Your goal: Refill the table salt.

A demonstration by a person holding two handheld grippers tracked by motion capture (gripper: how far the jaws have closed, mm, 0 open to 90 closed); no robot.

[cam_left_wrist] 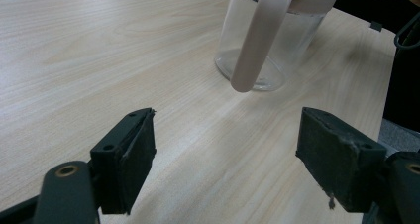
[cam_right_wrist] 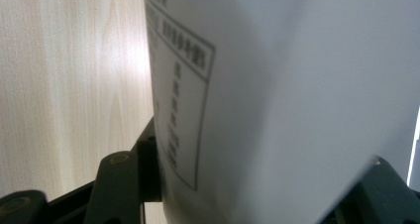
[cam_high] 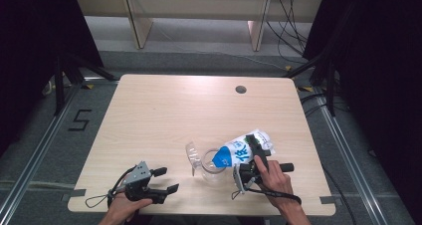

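1. Right now the right gripper point(cam_high: 255, 153) has its jaws clamped on a white and blue pouch point(cam_high: 242, 149), tilted with its blue end down over the clear pitcher point(cam_high: 213, 166).
2. Near the table's point(cam_high: 164, 110) front edge, right of centre, stands the pitcher, its lid point(cam_high: 191, 155) flipped open to the left.
3. At near left, the left gripper point(cam_high: 168, 180) rests with jaws wide and nothing between them, pointing toward the pitcher's handle point(cam_left_wrist: 257, 40).

Left gripper point(cam_high: 166, 180) jaws wide apart
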